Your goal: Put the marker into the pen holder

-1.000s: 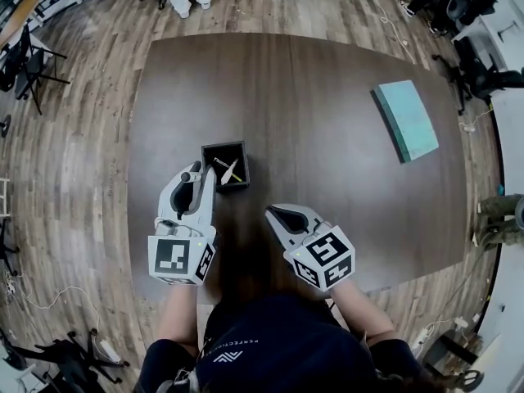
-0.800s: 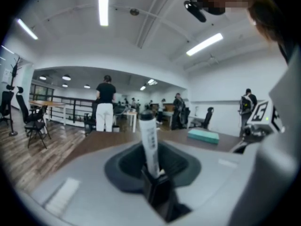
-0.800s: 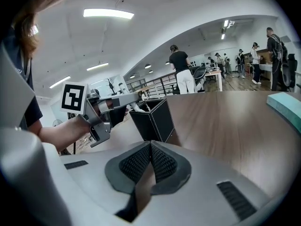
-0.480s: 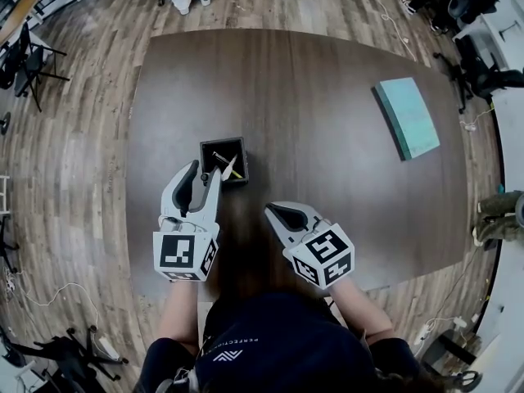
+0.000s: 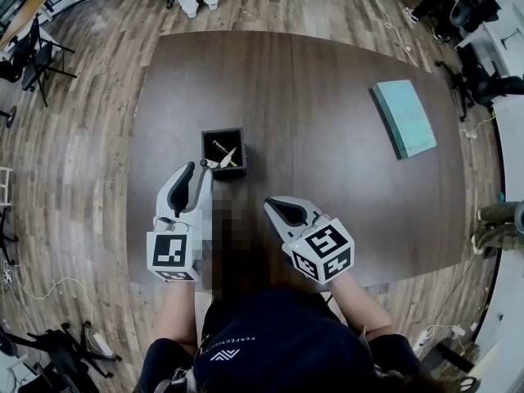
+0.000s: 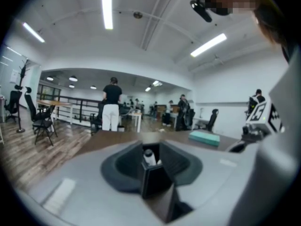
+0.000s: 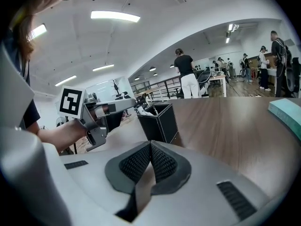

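Grey left hand-held gripper (image 5: 201,170), grey right hand-held gripper (image 5: 275,209), navy shirt (image 5: 282,342).

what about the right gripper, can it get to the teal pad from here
Probably yes: only bare tabletop lies between the right gripper and the teal pad, though its shut jaws would need to open first.

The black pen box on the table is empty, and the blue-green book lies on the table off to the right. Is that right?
Not quite. The black pen box is not empty: the head view shows pens sticking up inside it. The blue-green book does lie on the table off to the right.
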{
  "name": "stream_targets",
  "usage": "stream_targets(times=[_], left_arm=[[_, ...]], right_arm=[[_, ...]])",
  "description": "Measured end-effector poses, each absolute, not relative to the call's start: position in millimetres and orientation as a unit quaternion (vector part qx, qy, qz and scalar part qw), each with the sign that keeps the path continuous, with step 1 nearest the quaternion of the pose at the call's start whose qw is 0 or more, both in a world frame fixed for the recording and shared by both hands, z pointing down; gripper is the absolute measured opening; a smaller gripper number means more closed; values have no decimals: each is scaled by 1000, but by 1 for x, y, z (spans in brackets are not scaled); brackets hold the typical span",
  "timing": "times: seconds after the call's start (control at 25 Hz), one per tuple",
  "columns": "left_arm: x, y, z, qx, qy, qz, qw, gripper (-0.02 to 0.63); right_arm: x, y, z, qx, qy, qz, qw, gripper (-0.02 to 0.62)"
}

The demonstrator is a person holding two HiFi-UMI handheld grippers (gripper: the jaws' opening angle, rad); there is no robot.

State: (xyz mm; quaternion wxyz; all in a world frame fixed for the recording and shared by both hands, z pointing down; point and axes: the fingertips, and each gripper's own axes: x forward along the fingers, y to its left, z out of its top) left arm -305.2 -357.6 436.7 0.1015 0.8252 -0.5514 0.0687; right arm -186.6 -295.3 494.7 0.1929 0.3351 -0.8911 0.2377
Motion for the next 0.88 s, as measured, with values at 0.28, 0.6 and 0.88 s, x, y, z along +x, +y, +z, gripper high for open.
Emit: stream_targets(times=[0.28,0.6,0.88], left_arm=[[-304,-326,431,817,-563,51,119,67],[-297,-294,431,811,-566,59,136,46],[-288,-270,434,807,-569,74,140,20]], right_arm=[[-172,-285,480,345,-895,221,176,2],[-162,-275,465,344,-901,204,166,2],[-155,-266,457,339,-907,191,161,2]])
